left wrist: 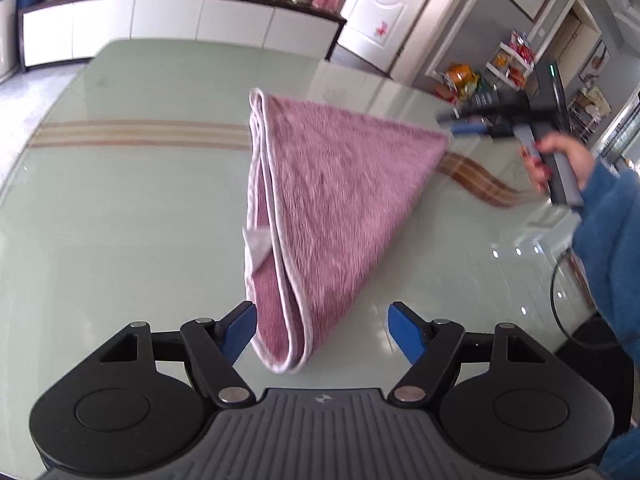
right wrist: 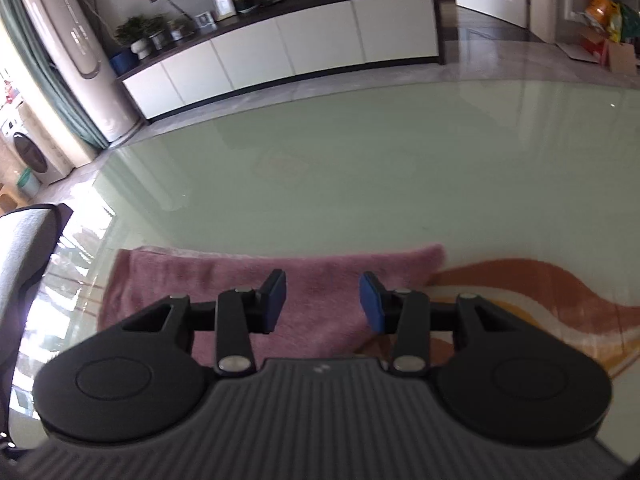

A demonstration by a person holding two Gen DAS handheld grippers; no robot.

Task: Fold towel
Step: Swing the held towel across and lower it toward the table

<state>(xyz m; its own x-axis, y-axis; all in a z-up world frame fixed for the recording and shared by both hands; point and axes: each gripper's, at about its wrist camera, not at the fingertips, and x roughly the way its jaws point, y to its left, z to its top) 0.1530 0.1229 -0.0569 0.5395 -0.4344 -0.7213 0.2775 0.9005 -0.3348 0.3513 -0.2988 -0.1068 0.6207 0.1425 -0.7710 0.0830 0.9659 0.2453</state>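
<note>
On the table (left wrist: 120,208), the folded towel (left wrist: 340,200) points away lengthwise between both grippers' open, empty jaws.

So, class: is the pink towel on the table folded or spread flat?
Folded. In the left wrist view the pink towel lies doubled on the table: two white-trimmed edges run stacked along its left side, and a lower layer peeks out beneath.

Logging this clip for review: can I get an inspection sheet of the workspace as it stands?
Surface: glossy pale green table with striped orange pattern.
Job's things: pink towel folded, lying flat.
Clutter: nothing seen on the table.
Grippers: left hand-held gripper open, towel's near end between its fingers, not pinched; right hand-held gripper open, above the towel, empty.
Cables: dark cable at the table's right edge.
Surroundings: white cabinet, door, snack shelf.
</note>
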